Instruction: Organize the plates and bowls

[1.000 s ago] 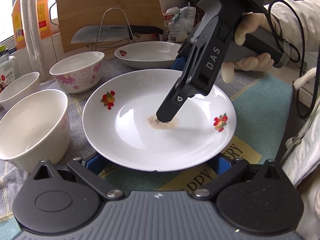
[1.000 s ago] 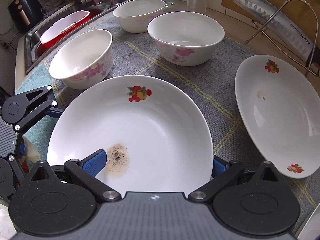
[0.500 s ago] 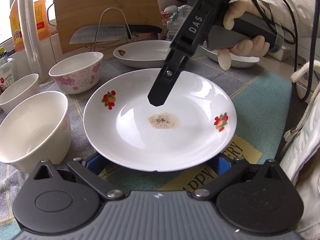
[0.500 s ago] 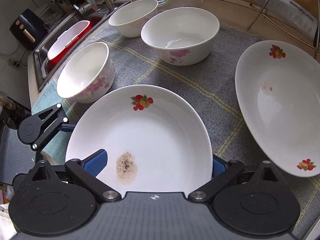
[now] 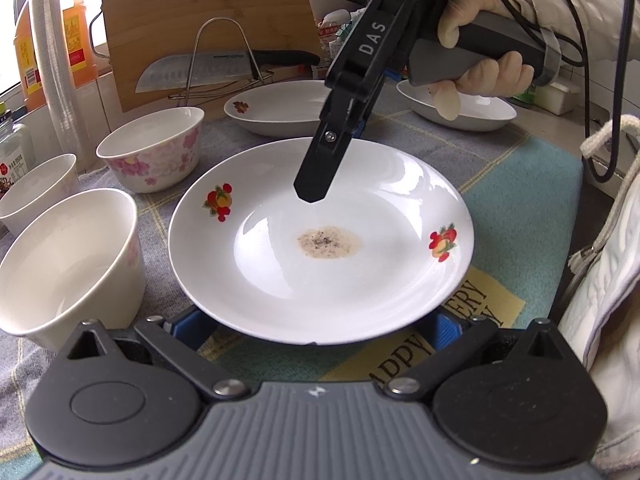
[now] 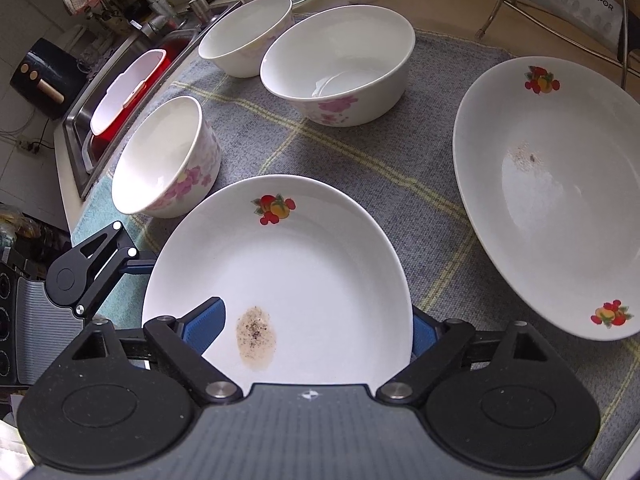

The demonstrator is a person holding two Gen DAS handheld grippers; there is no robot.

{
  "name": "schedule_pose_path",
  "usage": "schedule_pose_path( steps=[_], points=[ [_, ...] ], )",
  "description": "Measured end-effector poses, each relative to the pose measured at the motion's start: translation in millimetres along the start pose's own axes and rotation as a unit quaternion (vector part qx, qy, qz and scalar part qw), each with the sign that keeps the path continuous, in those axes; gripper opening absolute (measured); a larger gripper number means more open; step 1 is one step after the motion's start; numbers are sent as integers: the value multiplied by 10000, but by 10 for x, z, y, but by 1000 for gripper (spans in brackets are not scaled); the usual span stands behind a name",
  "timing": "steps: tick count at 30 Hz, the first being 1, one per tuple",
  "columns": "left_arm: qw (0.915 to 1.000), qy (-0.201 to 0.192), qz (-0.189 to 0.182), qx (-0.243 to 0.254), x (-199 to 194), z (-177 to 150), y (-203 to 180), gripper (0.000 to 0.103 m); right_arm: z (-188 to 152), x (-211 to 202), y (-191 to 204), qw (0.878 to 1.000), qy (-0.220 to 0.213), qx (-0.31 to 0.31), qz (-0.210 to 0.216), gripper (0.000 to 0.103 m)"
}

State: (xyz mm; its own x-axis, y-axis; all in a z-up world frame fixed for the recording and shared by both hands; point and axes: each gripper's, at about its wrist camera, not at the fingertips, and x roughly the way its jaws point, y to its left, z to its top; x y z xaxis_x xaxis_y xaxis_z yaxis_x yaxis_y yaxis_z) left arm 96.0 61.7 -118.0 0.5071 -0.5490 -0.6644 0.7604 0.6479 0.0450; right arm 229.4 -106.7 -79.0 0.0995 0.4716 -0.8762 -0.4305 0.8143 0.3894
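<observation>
A white fruit-print plate point(image 5: 320, 264) with a brown stain lies on the grey cloth. My left gripper point(image 5: 316, 326) stands open at its near rim, and the plate hides the tips of its blue pads point(image 5: 188, 328). My right gripper point(image 6: 314, 328) straddles the opposite rim and is closing. One blue pad point(image 6: 204, 324) is over the plate's inside, the other is outside the rim, and neither visibly presses. Its finger point(image 5: 320, 176) hangs above the plate. A second stained plate point(image 6: 560, 200) lies to the right. Three floral bowls point(image 6: 336, 64) point(image 6: 244, 36) point(image 6: 164, 160) stand behind.
A third plate point(image 5: 472, 110) sits behind the person's gloved hand point(image 5: 480, 72). A knife on a wire rack point(image 5: 224, 72) leans against a wooden board point(image 5: 200, 12). A sink with a red tub point(image 6: 128, 92) is on the left of the right wrist view, beyond the bowls. A cup stack point(image 5: 56, 60) stands by them.
The right gripper's finger lifted off the stain and moved toward the far rim while the wrist rolled. Its jaws have narrowed. The left gripper and the plate stayed put.
</observation>
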Motion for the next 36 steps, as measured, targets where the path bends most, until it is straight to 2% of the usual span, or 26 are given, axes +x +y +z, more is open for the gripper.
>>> schedule_pose_path(
  steps=[19, 36],
  points=[
    [9996, 187, -142, 131, -34, 121, -25, 102, -146, -138, 74, 9998, -170, -101, -42, 95],
    [9976, 150, -476, 488, 91, 596, -318, 102, -504, -663, -199, 9975, -642, 131, -264, 95]
  ],
)
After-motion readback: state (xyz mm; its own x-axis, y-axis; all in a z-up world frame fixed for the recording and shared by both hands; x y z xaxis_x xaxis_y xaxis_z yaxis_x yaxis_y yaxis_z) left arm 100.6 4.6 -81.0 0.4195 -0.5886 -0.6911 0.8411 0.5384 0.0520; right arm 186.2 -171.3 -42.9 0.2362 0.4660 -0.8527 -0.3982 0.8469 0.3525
